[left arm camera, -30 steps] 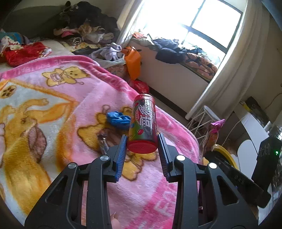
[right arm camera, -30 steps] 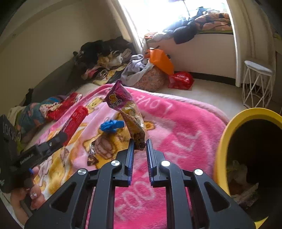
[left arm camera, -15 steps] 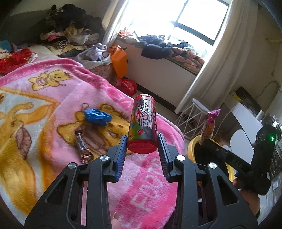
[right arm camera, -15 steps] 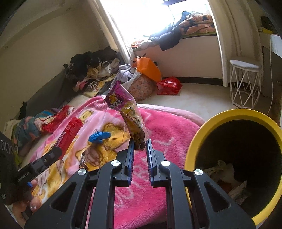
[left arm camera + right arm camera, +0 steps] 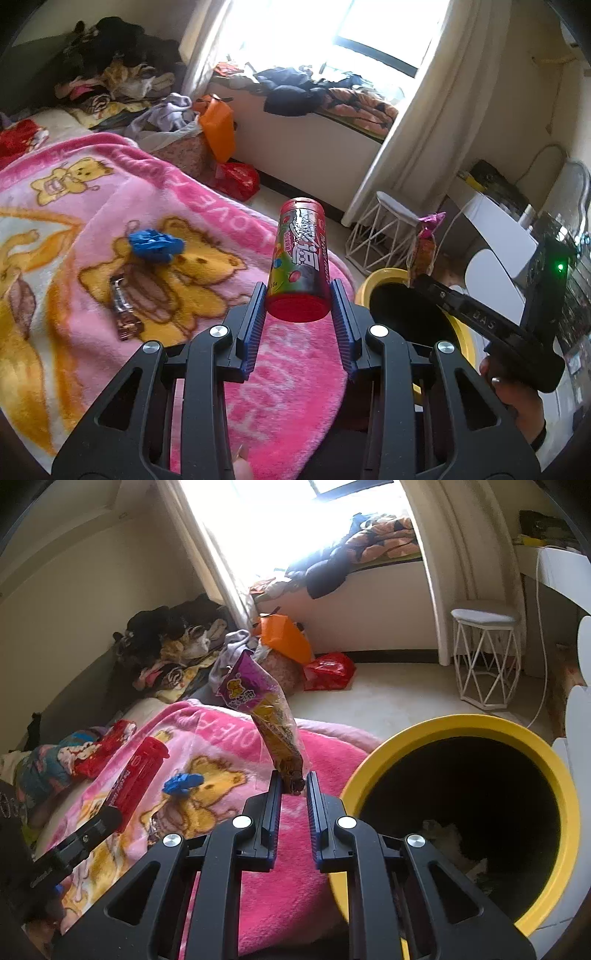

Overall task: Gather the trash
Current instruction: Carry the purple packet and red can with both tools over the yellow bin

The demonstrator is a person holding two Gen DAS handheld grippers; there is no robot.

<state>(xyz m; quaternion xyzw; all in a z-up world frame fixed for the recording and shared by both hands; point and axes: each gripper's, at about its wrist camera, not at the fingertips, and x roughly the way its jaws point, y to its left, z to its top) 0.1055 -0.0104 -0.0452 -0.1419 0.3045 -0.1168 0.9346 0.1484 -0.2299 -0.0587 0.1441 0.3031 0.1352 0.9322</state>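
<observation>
My left gripper [image 5: 298, 295] is shut on a red candy tube [image 5: 300, 258], held upright over the pink blanket's edge. The tube [image 5: 138, 775] also shows at the left of the right wrist view. My right gripper [image 5: 292, 779] is shut on the bottom end of a purple and yellow snack wrapper [image 5: 258, 705], which stands up just left of the yellow trash bin [image 5: 554, 768]. The left wrist view shows that wrapper [image 5: 424, 247] above the bin [image 5: 384, 277]. A blue crumpled scrap [image 5: 155, 245] and a dark wrapper [image 5: 123, 310] lie on the blanket [image 5: 74, 206].
The bin holds some crumpled paper at its bottom [image 5: 454, 845]. A white wire stool [image 5: 484, 653] stands on the floor behind it. A red bag [image 5: 328, 670] and an orange bag [image 5: 284, 638] lie by the window bench. Clothes are piled at the bed's far end [image 5: 122, 70].
Both grippers have carried their loads to the right, off the blanket's middle toward the yellow bin. The bin now fills much more of the right wrist view. Both grips are unchanged.
</observation>
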